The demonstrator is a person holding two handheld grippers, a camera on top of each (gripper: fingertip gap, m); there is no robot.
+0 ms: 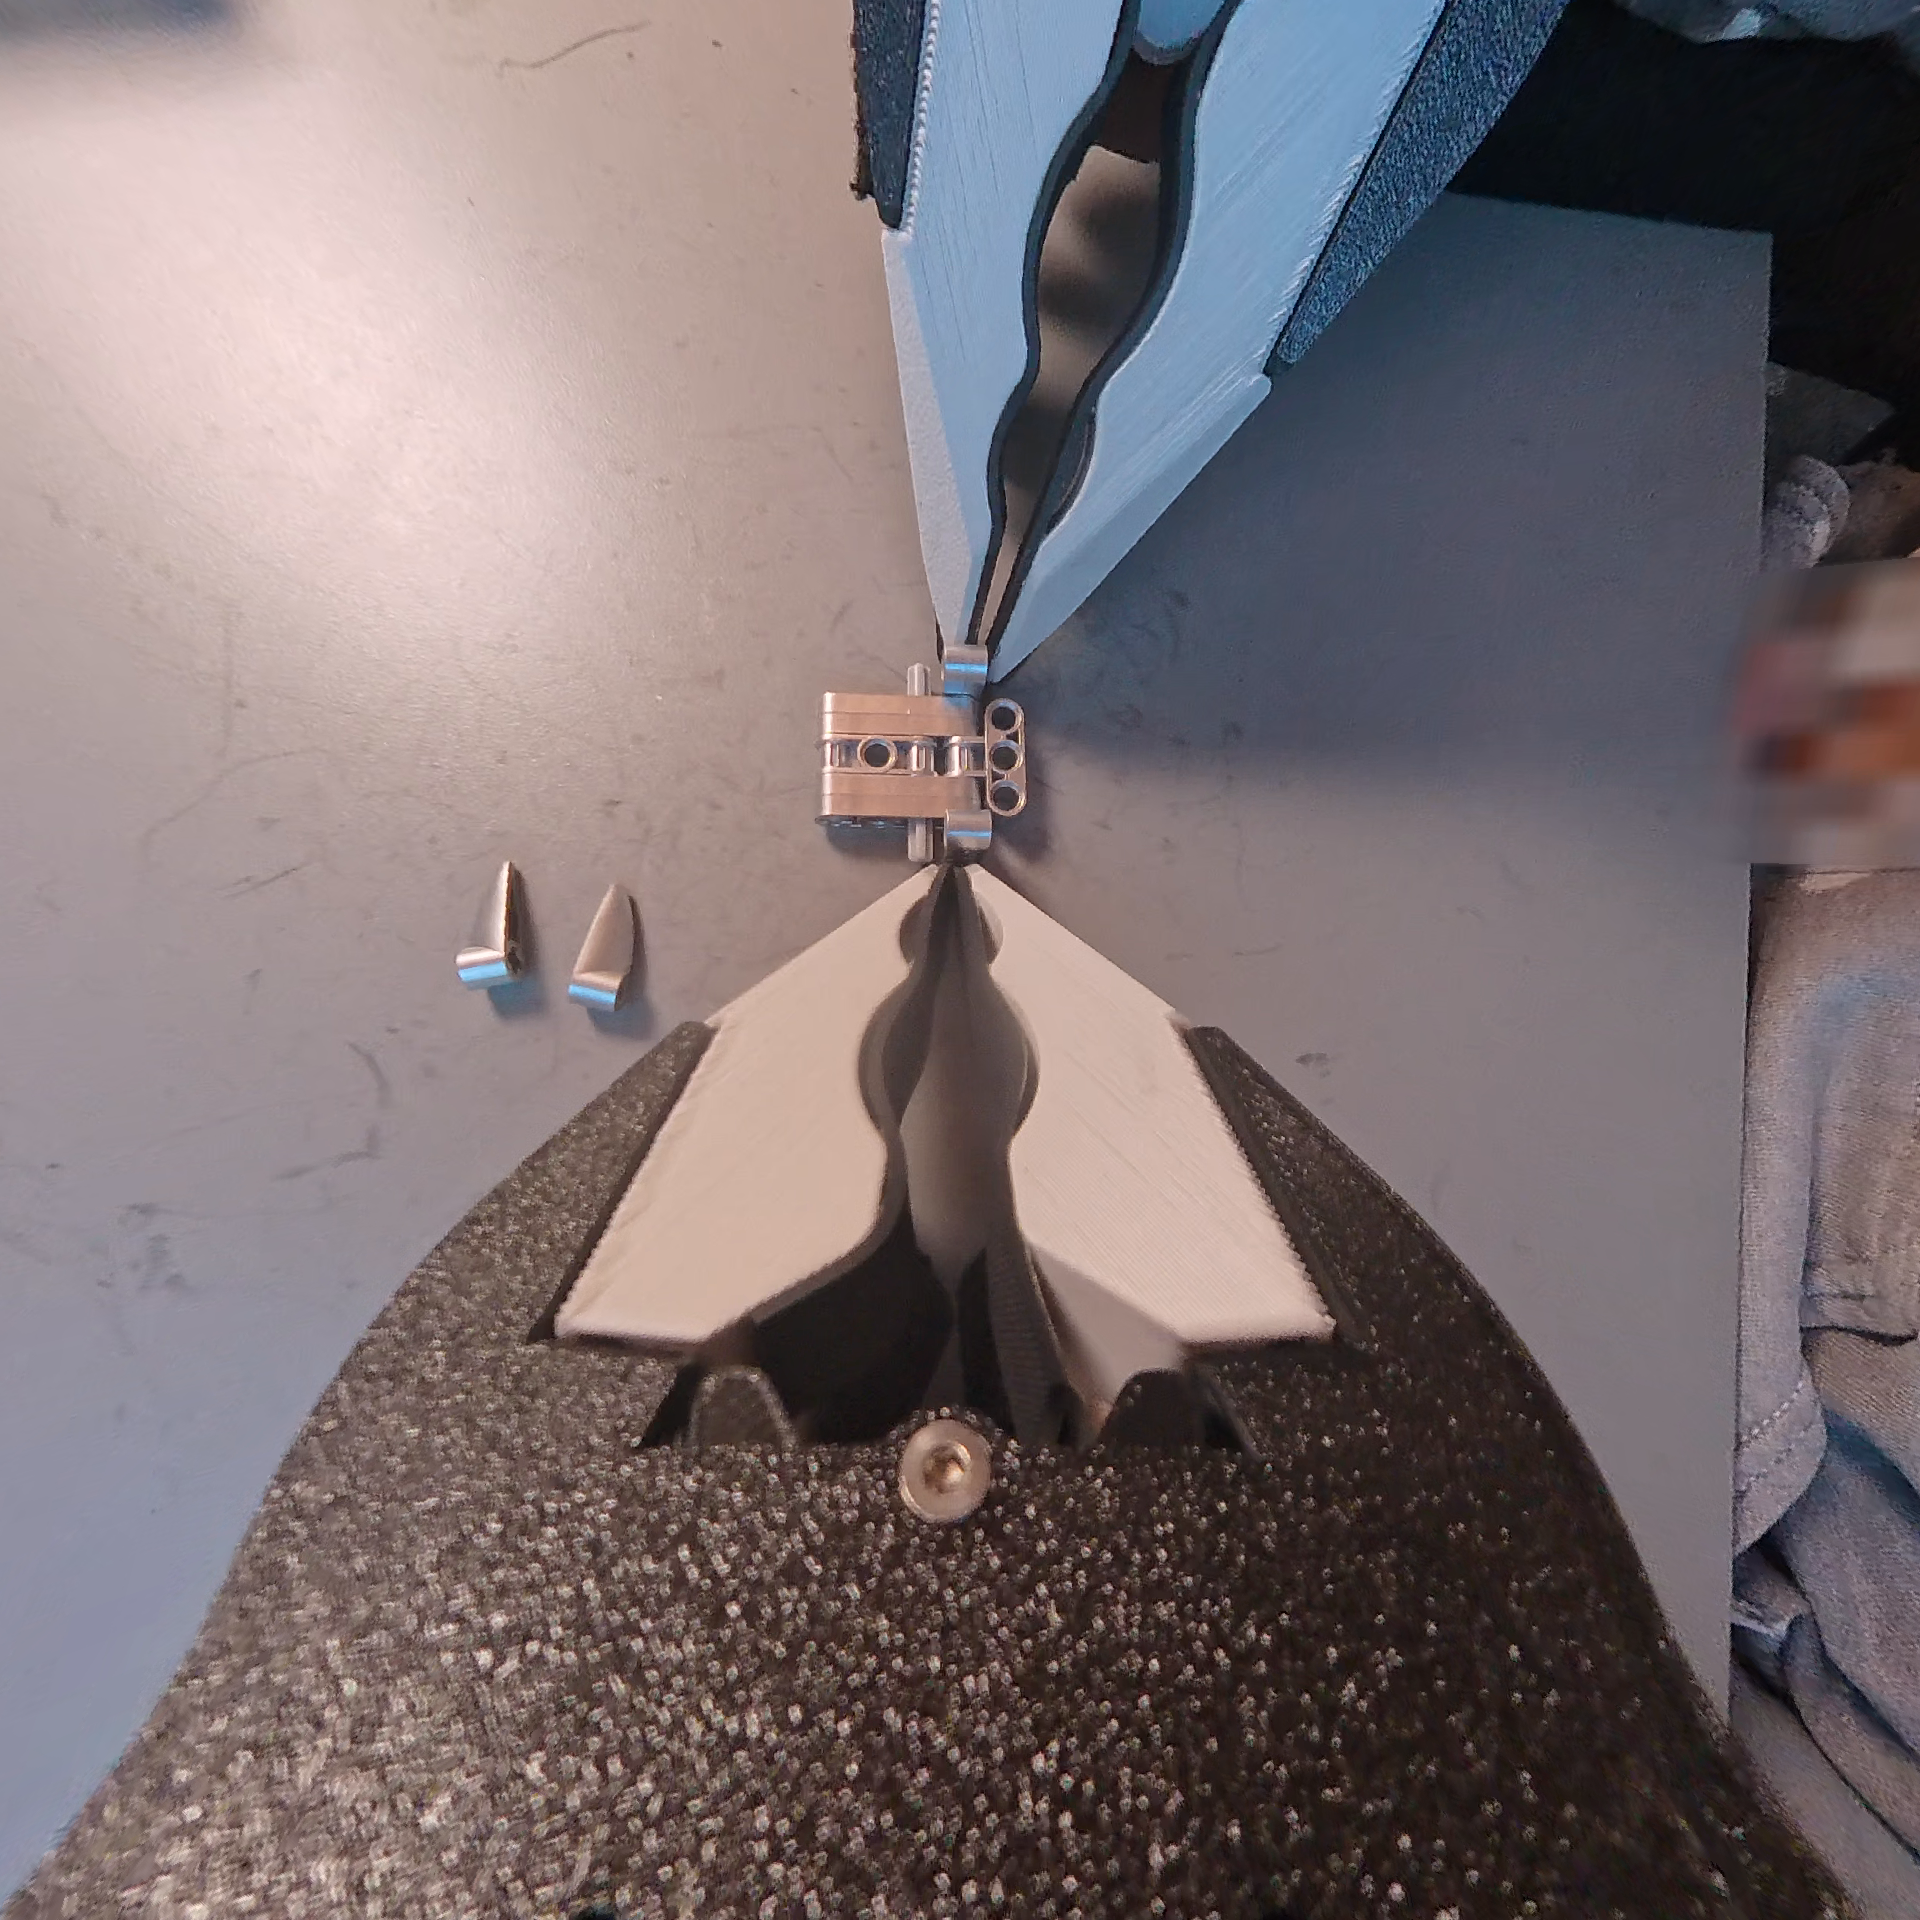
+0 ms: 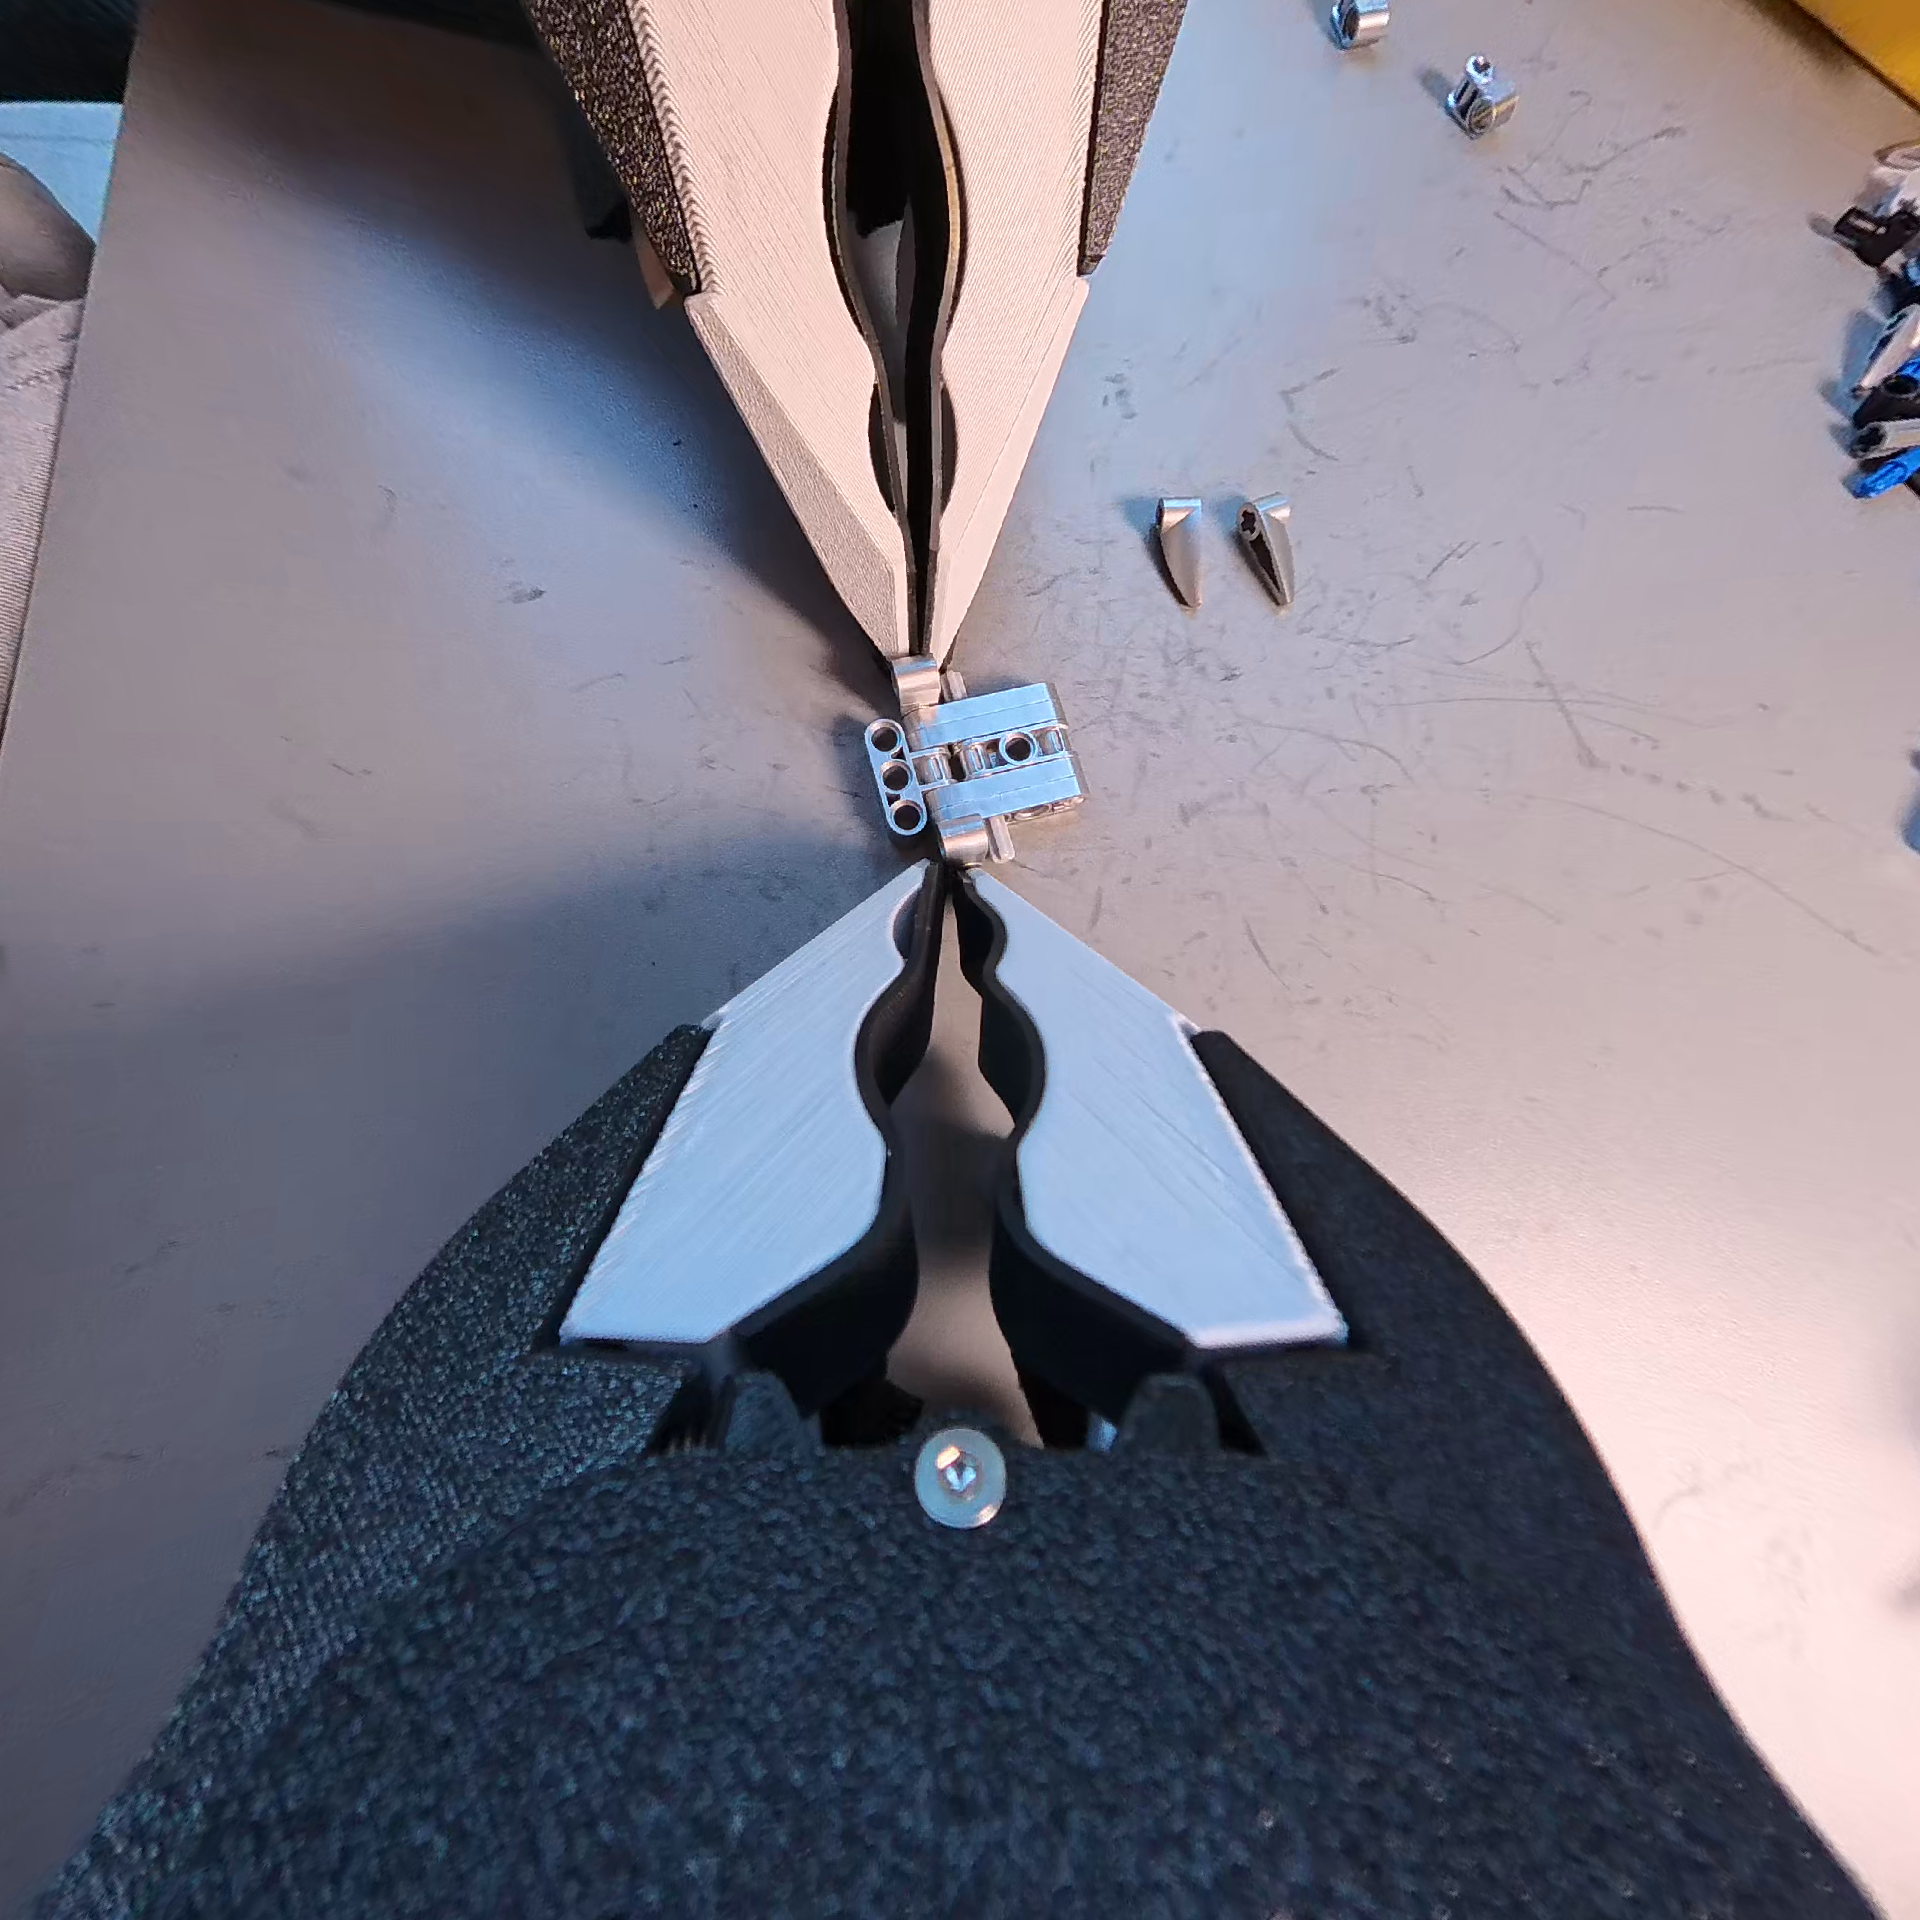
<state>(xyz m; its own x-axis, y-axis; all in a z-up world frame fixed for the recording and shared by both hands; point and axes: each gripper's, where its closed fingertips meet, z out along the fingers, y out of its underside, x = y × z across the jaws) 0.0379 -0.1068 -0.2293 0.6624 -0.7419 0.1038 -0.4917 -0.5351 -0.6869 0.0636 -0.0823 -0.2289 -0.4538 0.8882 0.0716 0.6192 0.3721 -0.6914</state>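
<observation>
The grey counter (image 1: 416,520) is scuffed and scratched. The left tool (image 1: 951,871) and right tool (image 2: 945,868) meet nose to nose, each clamped on an opposite end of a small grey brick assembly (image 1: 914,764) resting on the counter between them. Two loose grey pointed pieces (image 1: 545,940) lie side by side nearby, apart from both tools.
</observation>
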